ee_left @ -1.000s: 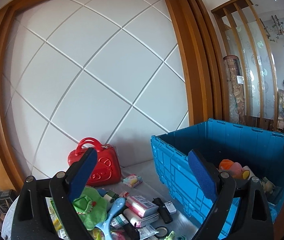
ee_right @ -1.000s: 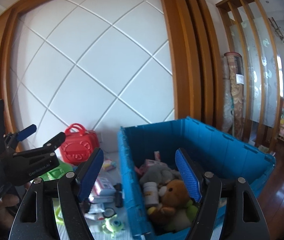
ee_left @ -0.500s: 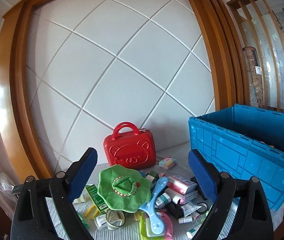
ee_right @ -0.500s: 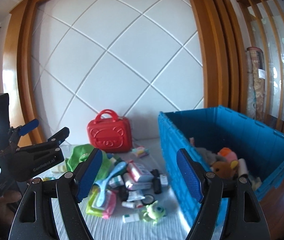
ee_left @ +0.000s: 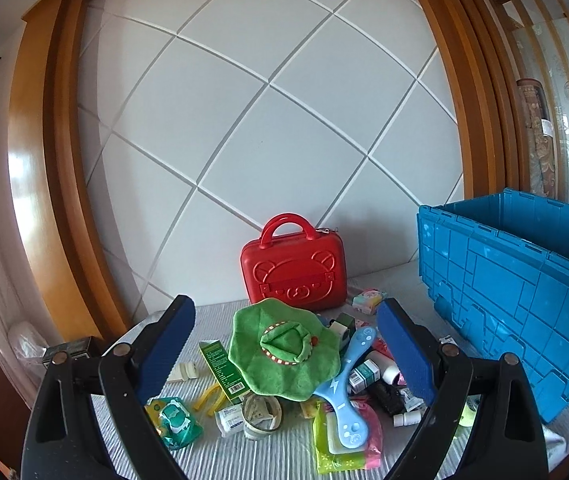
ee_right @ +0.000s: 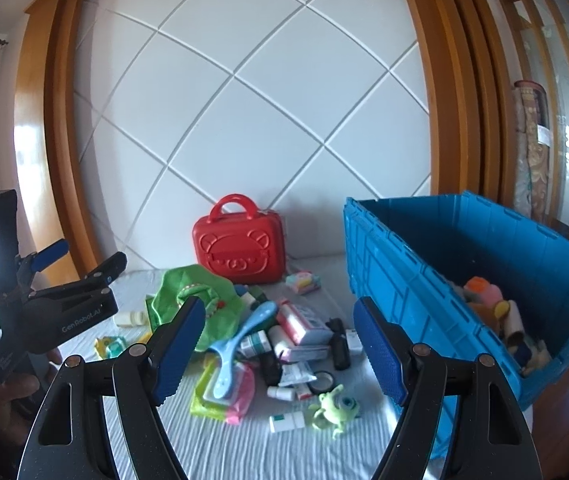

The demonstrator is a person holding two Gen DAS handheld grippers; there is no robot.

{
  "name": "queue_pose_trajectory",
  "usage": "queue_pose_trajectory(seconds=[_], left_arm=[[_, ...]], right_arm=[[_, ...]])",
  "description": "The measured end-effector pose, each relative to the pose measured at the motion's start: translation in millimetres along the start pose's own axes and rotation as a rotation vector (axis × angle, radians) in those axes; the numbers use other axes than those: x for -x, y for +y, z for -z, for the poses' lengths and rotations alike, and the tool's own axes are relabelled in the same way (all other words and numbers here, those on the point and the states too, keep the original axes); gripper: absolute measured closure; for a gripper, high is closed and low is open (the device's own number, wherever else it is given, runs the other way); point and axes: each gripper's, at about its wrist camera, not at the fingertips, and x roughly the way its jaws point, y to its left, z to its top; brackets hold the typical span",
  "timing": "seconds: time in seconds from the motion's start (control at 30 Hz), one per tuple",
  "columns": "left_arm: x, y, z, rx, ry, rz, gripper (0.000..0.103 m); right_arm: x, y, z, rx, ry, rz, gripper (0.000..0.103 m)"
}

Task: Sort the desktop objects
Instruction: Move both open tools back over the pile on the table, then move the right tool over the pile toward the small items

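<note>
Red case (ee_left: 293, 268) behind green hat (ee_left: 284, 350)

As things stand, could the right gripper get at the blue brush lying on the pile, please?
Probably yes: the right gripper is open and empty, and the blue brush lies on top of the pile with nothing over it.

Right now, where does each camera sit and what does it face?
Left wrist: on the left gripper, facing the green plush hat and red case; only its fingers show.
Right wrist: on the right gripper, facing the pile and blue crate; a hand holding the left gripper shows.
Shared: case, hat, crate.
</note>
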Motion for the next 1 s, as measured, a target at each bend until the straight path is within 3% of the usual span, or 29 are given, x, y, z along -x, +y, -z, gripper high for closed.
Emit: queue_pose_trajectory(seconds=[0.77,1.0], left_arm=[[-36.5,-20.5,21.8,0.062,0.091,-0.130,0.010],[-47.1,-16.6,49.4,0.054,0.132,-0.195,0.010]], right_arm=[[-55.6,-28.6,10.3,0.061,0.085,-0.115,0.026],[-80.5,-34.3,29.5,0.061,0.144,-0.150,0.025]])
